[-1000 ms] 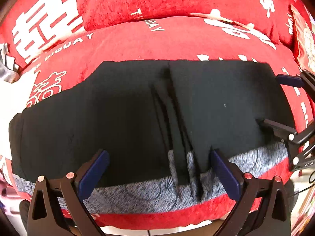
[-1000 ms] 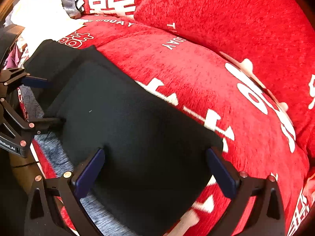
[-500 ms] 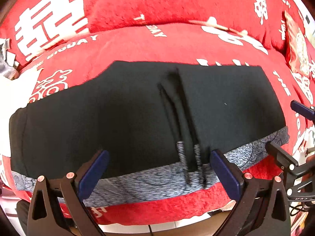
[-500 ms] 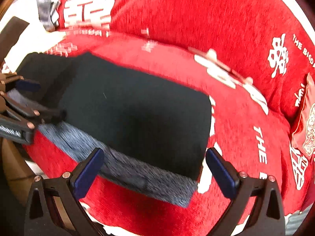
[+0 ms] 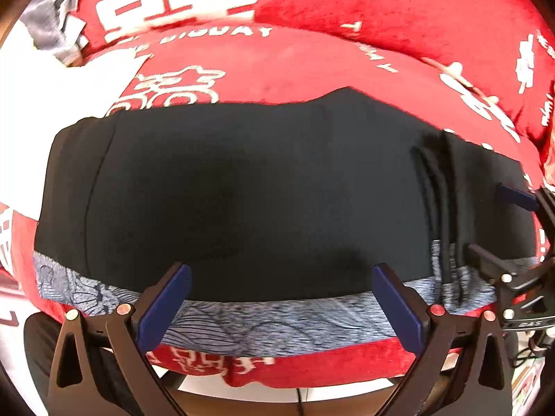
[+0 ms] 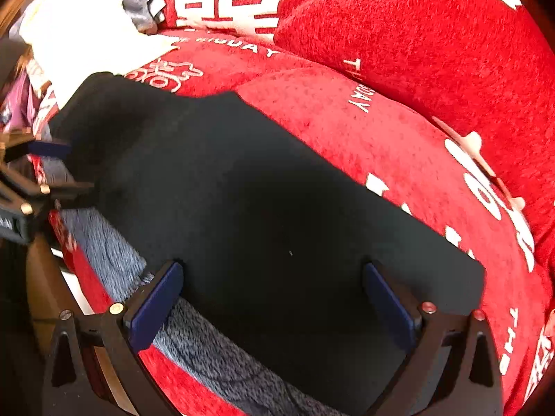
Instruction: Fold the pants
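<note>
Both tools match — the left gripper [image 5: 282,303] and right gripper [image 6: 272,300] have black angular finger frames with triangular cutouts, flat navy-blue pads [image 5: 397,312] and small red, silver and brass-coloured screws — white lettering marks one body.

a red sofa seat cushion [image 5: 312,69] with white lettering carries everything, with a matching red back cushion [image 6: 433,34] behind it. the black pants [image 5: 242,190] lie flat across the seat, their grey patterned lining [image 5: 277,319] showing along the front edge, and white cloth [image 6: 79,34] lies beyond their far end.
</note>
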`<state>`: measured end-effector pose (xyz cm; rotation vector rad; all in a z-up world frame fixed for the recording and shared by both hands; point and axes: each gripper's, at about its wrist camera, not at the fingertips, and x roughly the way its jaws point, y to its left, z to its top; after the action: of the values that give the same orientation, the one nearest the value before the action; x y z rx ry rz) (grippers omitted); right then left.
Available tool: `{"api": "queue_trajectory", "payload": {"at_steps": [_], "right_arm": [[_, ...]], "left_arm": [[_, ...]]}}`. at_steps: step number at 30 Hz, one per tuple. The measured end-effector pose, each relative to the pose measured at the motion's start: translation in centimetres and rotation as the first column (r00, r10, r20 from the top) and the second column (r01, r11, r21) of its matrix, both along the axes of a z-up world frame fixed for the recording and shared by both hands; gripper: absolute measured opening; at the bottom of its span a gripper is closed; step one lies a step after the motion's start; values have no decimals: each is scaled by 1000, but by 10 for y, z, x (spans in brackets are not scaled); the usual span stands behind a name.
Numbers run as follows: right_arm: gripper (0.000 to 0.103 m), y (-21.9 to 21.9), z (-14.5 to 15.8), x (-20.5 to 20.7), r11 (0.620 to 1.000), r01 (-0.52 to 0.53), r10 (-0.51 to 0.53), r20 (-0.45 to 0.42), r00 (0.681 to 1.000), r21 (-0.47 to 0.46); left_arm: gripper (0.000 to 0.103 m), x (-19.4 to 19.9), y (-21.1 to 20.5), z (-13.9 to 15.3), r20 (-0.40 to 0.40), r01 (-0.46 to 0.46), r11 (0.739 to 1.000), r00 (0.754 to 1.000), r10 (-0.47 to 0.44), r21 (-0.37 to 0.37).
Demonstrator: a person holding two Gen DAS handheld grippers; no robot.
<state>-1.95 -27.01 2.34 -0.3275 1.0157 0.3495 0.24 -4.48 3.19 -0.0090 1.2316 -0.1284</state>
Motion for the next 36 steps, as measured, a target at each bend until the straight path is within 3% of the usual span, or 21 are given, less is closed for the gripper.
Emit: {"api": "queue_trajectory", "payload": {"at_steps": [3, 7, 10, 13, 15, 16, 20, 23, 27, 30, 34, 36], "right_arm": [[103, 2, 11, -3, 1000, 12, -12, 17, 1000, -4], [103, 17, 30, -16, 997, -8, 3, 69, 998, 71], [103, 38, 22, -15, 995, -64, 60, 47, 997, 77], [103, 58, -12, -13, 991, -131, 133, -65, 989, 33], [103, 67, -18, -21, 982, -181, 181, -4, 983, -59], [103, 69, -17, -20, 980, -184, 183, -14, 983, -70], [103, 67, 10, -12, 981, -167, 169, -11, 985, 102], [103, 77, 17, 0, 972, -179, 181, -2, 983, 155], [103, 107, -5, 16, 962, -264, 269, -70, 961, 72], [103, 126, -26, 24, 935, -354, 349, -123, 929, -27], [103, 141, -25, 44, 917, -399, 395, -143, 907, 3], [103, 154, -30, 51, 900, -435, 425, -148, 893, -39]], "left_arm": [[103, 0, 8, 3, 12, -16, 1000, 1000, 16, -24], [103, 5, 10, -9, 5, -22, 998, 1000, 22, 55], [103, 6, 11, -21, -15, -18, 997, 1000, 19, 70], [103, 0, 13, -12, 14, -7, 997, 1000, 6, 72], [103, -4, 22, -5, 46, -18, 998, 999, 15, 67], [103, -5, 27, -3, 56, -25, 997, 998, 21, 72], [103, -2, 54, -15, 27, -86, 995, 996, 84, 55], [103, -3, 63, -15, 42, -99, 995, 994, 97, 27], [103, -5, 75, -5, 73, -102, 994, 992, 100, 25], [103, 0, 88, -8, 41, -80, 996, 996, 81, -33], [103, 0, 94, 3, 49, -60, 995, 997, 64, -75], [103, 2, 99, 8, 60, -49, 995, 997, 54, -89]]}}
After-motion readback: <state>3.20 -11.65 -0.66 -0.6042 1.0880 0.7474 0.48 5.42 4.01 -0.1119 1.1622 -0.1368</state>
